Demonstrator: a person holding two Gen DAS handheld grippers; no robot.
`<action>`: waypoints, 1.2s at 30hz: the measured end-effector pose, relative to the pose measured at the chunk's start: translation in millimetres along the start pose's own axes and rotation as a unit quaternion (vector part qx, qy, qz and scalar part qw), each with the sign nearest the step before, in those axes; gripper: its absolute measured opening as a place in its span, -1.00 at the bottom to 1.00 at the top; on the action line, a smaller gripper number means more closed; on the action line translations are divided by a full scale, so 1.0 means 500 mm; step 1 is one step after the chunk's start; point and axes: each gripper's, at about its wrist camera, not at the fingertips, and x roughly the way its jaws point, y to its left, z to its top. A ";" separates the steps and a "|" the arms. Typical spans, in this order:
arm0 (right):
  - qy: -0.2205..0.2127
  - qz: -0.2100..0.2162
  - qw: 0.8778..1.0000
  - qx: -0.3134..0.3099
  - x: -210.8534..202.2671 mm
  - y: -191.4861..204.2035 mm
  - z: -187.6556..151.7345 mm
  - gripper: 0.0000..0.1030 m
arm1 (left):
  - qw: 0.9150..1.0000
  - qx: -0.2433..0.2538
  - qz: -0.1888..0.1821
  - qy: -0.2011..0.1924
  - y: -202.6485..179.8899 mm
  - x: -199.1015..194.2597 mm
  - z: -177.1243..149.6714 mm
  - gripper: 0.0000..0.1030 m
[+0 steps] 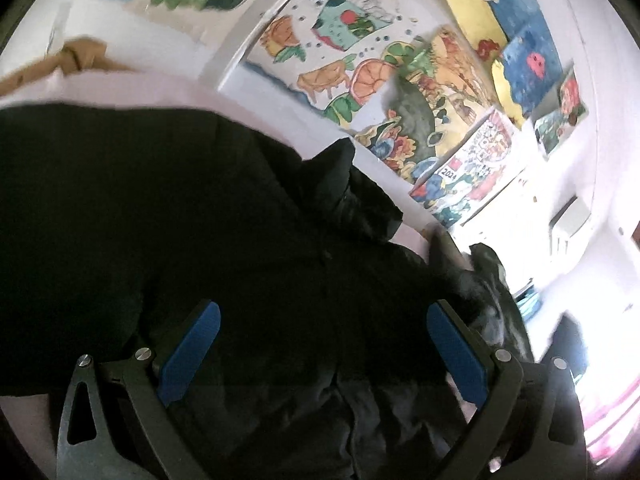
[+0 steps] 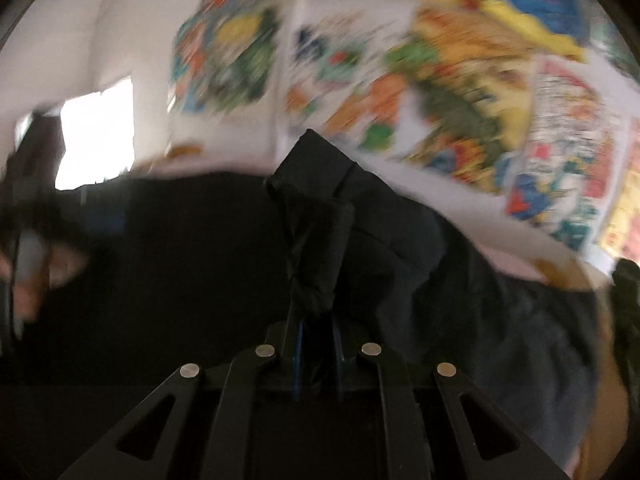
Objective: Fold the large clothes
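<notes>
The black garment (image 1: 200, 220) lies spread over a pale pink surface (image 1: 132, 88), covering most of it; I cannot tell whether that surface is a bed or a bench. A strip of pink stays bare along the far edge, next to the white wall (image 1: 192, 52). A tan cloth (image 1: 80, 56) sits bunched at the far left corner.

The left claw (image 1: 323, 354) hovers over the near part of the garment with its blue pads (image 1: 192, 354) spread wide and nothing between them. To its right a glossy fold (image 1: 492, 300) of the garment hangs off the right edge.

The right claw (image 2: 316, 344) is pinched tight on a raised bunch of the same garment (image 2: 320, 216), the cloth standing up in a peak from between its fingers.

Only the left wrist view shows the posters (image 1: 360, 64) sharply; the right wrist view is smeared, but shows a bright window (image 2: 96, 136) at left.
</notes>
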 end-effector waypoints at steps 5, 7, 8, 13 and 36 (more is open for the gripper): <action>0.075 0.038 0.995 -0.056 0.107 0.083 -0.055 -0.77 | 0.999 -0.028 -0.020 0.040 0.029 0.042 -0.008 0.97; 0.094 0.040 0.992 -0.079 0.132 0.103 -0.075 -0.77 | 0.997 -0.043 -0.027 0.066 0.033 0.075 -0.019 0.97; 0.094 0.038 0.991 -0.083 0.134 0.104 -0.079 -0.76 | 0.996 -0.047 -0.026 0.075 0.037 0.086 -0.022 0.97; 0.097 0.071 0.990 -0.074 0.115 0.072 -0.074 -0.53 | 0.994 -0.044 -0.003 0.100 0.042 0.137 -0.036 0.96; -0.003 -0.002 0.997 -0.077 -0.111 -0.003 -0.117 0.44 | 0.982 0.132 0.117 -0.066 -0.071 0.044 0.017 -0.97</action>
